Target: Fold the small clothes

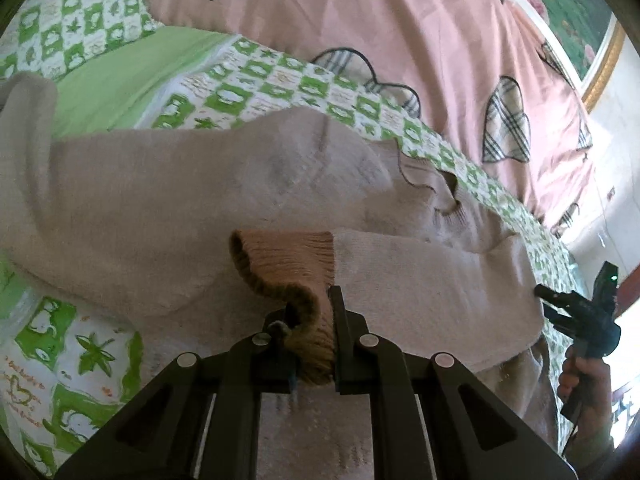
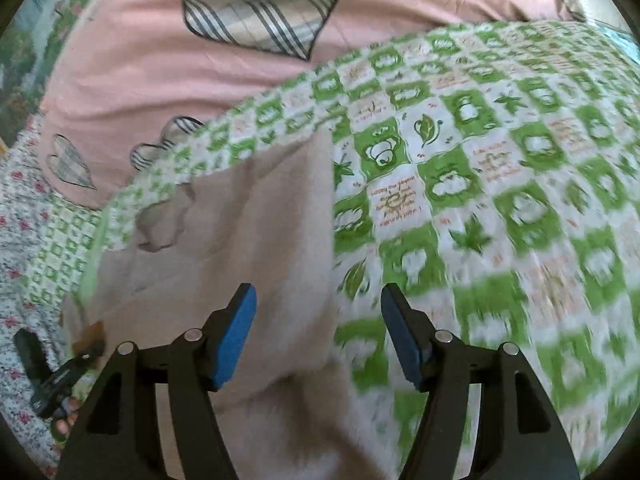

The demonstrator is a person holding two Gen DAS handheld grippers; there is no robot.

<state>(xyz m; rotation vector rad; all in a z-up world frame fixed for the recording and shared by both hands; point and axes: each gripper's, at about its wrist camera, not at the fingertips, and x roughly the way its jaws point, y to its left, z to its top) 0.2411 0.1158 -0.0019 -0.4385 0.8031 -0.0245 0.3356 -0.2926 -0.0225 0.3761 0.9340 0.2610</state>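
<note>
Folding step under way on a small beige sweater (image 1: 168, 192), spread flat on the green checked bedspread (image 2: 500, 168). Left gripper (image 1: 312, 320) clenched on the brown ribbed cuff (image 1: 288, 256) of a sleeve — lifted over the sweater body. Right gripper (image 2: 318, 332) released, jaws wide apart, hanging just above the sweater's edge. Next, probably: lay the sleeve across the body, let go gently — no bunching.

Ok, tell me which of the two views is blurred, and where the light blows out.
Right wrist view: motion blur smears the green checked quilt, worst at lower right; the open right gripper stays sharp. Left wrist view: mostly crisp on the left gripper shut on the brown cuff of the beige sweater, but daylight overexposes the right edge near the wall. Both show fisheye bending.
</note>
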